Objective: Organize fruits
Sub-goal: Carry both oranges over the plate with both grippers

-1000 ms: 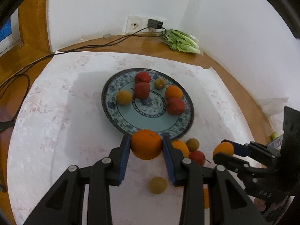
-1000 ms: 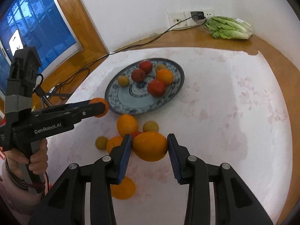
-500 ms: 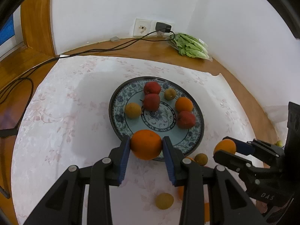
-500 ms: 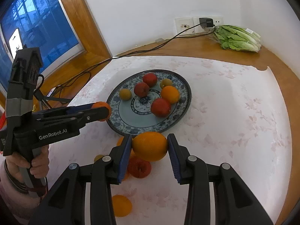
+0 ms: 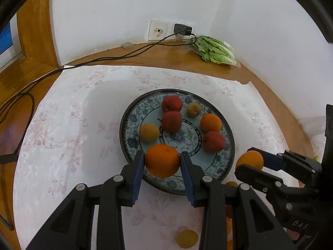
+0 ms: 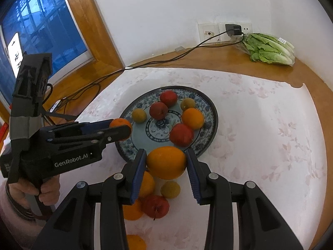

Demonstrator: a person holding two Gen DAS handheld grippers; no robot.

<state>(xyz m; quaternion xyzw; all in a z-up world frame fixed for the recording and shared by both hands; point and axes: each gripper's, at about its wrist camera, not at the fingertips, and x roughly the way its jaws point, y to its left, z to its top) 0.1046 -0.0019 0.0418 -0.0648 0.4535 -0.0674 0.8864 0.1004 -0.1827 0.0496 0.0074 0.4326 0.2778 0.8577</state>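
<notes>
A blue patterned plate [image 5: 135, 112] [image 6: 210, 112] holds several fruits: red apples, an orange and small yellow fruits. My left gripper [image 5: 162, 161] is shut on an orange [image 5: 162, 160] and holds it above the plate's near rim. It also shows in the right wrist view [image 6: 120, 128]. My right gripper [image 6: 166, 162] is shut on a larger orange [image 6: 166, 162] just short of the plate's near edge. It also shows in the left wrist view [image 5: 249, 160]. Loose fruits [image 6: 155, 205] lie on the cloth below the right gripper.
A white flowered cloth [image 5: 72, 125] covers the round wooden table. A bag of lettuce [image 5: 214, 51] lies at the back by the wall sockets. A black cable [image 5: 116, 57] runs along the left. A small yellow fruit [image 5: 186, 238] lies near.
Both grippers have moved forward toward the plate with their oranges. The left orange now hangs over the plate's near rim. The loose fruits have dropped lower in both views.
</notes>
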